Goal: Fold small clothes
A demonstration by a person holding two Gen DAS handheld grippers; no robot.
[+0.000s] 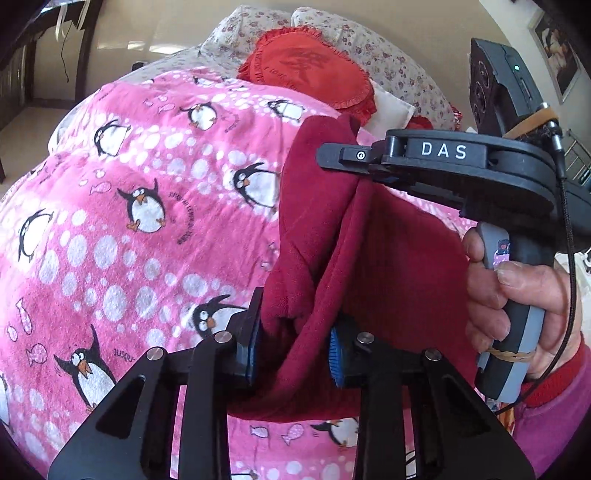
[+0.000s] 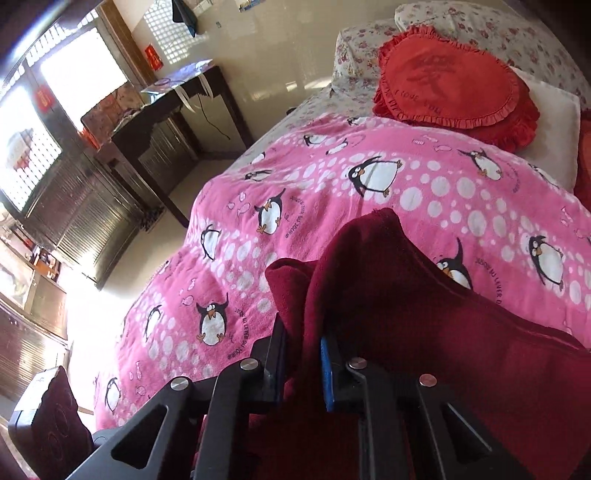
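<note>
A dark red fleece garment (image 1: 369,251) hangs bunched above the pink penguin blanket (image 1: 147,221) on the bed. My left gripper (image 1: 293,350) is shut on a thick fold of the garment, blue pads pressing it from both sides. In the same view my right gripper (image 1: 369,166) comes in from the right, held by a hand (image 1: 509,306), and pinches the garment's upper edge. In the right wrist view the right gripper (image 2: 303,354) is shut on the dark red garment (image 2: 406,314), which drapes over its right finger.
A red heart-shaped frilled cushion (image 2: 454,88) and floral pillows (image 2: 498,33) lie at the head of the bed. A dark wooden desk (image 2: 166,122) stands by the wall to the left, beyond the bed's edge. A dark cushion (image 2: 55,417) sits low at the left.
</note>
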